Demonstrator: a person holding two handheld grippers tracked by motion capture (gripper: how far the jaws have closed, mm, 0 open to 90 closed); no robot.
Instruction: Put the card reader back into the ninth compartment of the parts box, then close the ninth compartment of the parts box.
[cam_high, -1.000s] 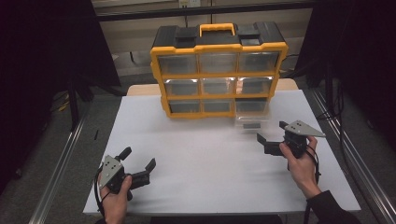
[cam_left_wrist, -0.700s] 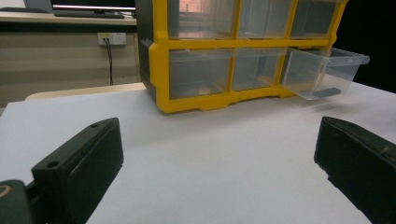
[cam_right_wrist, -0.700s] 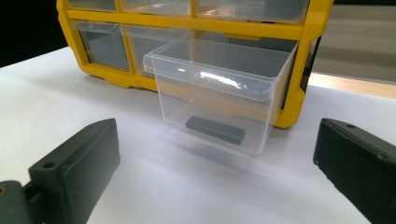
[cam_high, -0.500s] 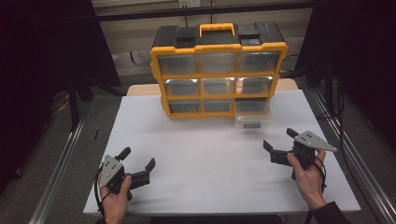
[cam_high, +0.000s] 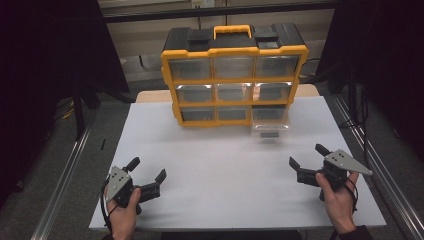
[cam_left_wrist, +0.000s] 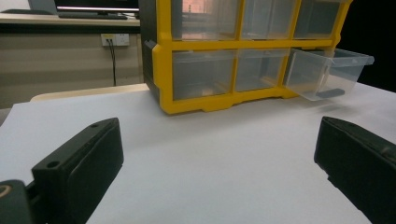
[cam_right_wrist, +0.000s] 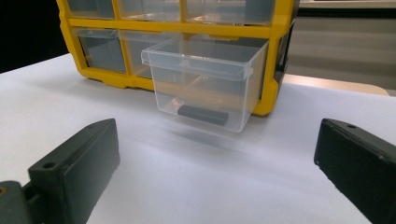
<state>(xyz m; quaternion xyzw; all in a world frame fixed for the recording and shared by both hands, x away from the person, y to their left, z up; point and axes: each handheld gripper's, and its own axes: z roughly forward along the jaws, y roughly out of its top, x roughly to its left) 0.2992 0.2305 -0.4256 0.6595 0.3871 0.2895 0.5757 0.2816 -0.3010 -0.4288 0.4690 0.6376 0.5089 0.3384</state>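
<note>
- Right hand-held gripper (cam_high: 306, 163) hovers over the near right part of the counter (cam_high: 225, 170), jaws spread wide and empty, pointing at the pulled-out drawer (cam_high: 270, 128).
- Left hand-held gripper (cam_high: 148, 174) sits at the near left, jaws also wide and holding nothing, well apart from the organizer (cam_high: 234, 75).
- That drawer, the bottom-right one of the yellow-framed organizer, hangs out over the counter, tilted slightly down at its front.
- Judged step: working with the open drawer. Whether pushing it shut or reaching in, the right hand-held gripper should come in square to the front face, level with the dark pull tab (cam_right_wrist: 203, 115), so the drawer slides straight on its rails rather than cocking sideways.
- Drawer walls are thin, clear, glossy plastic, likely to slip or flex under a hard pinch; a light, centred contact suits it.
- Organizer has a black top, a yellow handle (cam_high: 232, 31) and nine see-through boxy drawers.
- Counter surface is smooth, matte white.
</note>
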